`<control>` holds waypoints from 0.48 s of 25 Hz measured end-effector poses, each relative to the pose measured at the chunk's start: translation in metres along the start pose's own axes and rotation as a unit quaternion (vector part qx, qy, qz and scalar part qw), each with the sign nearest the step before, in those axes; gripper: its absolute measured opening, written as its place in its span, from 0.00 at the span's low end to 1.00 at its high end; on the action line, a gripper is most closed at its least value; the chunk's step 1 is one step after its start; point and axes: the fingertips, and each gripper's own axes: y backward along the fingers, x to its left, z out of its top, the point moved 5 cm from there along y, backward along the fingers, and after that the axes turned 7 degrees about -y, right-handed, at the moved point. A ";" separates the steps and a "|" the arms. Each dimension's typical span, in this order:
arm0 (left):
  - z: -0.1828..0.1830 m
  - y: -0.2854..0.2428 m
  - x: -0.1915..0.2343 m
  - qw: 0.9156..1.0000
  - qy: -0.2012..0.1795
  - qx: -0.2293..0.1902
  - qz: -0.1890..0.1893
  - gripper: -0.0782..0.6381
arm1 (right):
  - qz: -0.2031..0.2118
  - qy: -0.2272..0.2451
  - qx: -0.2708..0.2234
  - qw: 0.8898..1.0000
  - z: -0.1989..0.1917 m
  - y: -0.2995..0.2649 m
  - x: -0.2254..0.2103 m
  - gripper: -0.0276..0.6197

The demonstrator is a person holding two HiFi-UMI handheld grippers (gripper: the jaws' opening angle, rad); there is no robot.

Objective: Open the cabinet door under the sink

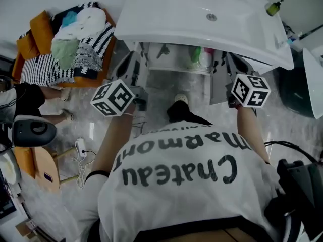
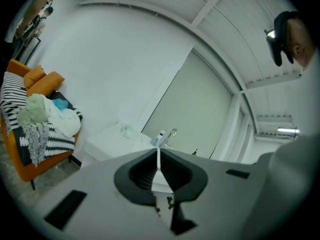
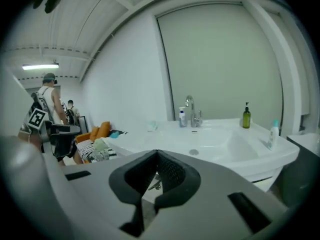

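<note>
As the cabinet doors (image 1: 220,82) under the sink (image 1: 166,14) at frame top stand open, the task seems done, with the left hand-held gripper (image 2: 159,173) and right hand-held gripper (image 3: 156,178) closed and empty.

Sink (image 1: 202,14): white.
Bottle (image 1: 274,7), right of right gripper (image 3: 157,155): olive green.
Sofa (image 1: 43,34), left of left gripper (image 2: 158,156): orange.
Throw (image 1: 38,69): black-and-white striped.
Shirt (image 1: 176,170): white, black lettering.
Floor (image 1: 287,125): grey marbled.
</note>
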 end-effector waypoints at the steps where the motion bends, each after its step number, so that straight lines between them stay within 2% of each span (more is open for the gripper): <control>1: 0.003 0.000 -0.013 1.000 -0.005 -0.002 -0.010 0.14 | 0.016 0.003 0.000 1.000 0.005 0.001 0.013 0.06; 4: 0.009 0.005 -0.050 0.999 -0.032 -0.007 -0.037 0.14 | 0.050 0.010 0.007 0.999 0.013 0.011 0.045 0.06; 7: 0.010 0.019 -0.083 0.995 -0.080 -0.018 -0.058 0.14 | 0.071 0.002 0.013 0.997 0.016 0.029 0.067 0.06; 9: 0.006 0.024 -0.100 0.991 -0.108 -0.007 -0.076 0.14 | 0.084 0.000 0.012 0.996 0.018 0.041 0.077 0.06; 12: 0.000 0.023 -0.116 0.989 -0.118 0.009 -0.090 0.14 | 0.092 0.018 0.015 0.995 0.018 0.051 0.084 0.06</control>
